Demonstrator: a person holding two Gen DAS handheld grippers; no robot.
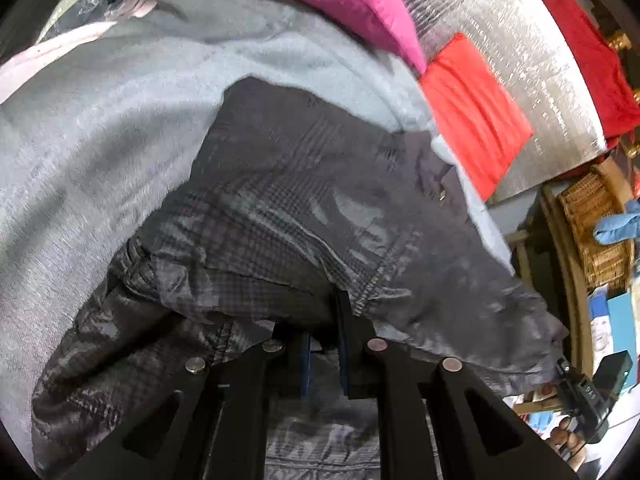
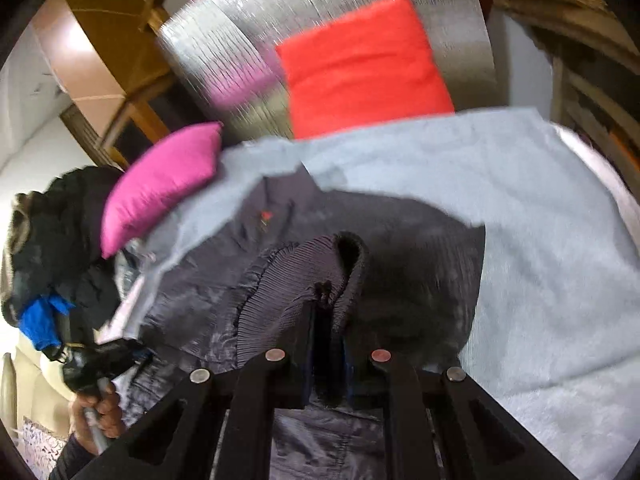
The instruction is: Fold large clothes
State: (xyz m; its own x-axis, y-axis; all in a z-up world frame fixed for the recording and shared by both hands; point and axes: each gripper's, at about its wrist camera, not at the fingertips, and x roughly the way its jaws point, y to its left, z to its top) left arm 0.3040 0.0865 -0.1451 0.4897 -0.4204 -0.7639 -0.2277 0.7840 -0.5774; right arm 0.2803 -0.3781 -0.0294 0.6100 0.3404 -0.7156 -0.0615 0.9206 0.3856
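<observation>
On the pale grey blanket lies the dark jacket, partly lifted. Left gripper pinches its checked hem; right gripper is clamped on the ribbed cuff. Fabric looks thin, slick, light, likely to slide. Best held at seams and ribbing.

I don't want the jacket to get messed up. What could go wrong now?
The right gripper pinches only the ribbed cuff, so the dark jacket may slip out. The pink pillow and red cloth lie close, so swinging fabric might drag them across the grey blanket.
</observation>
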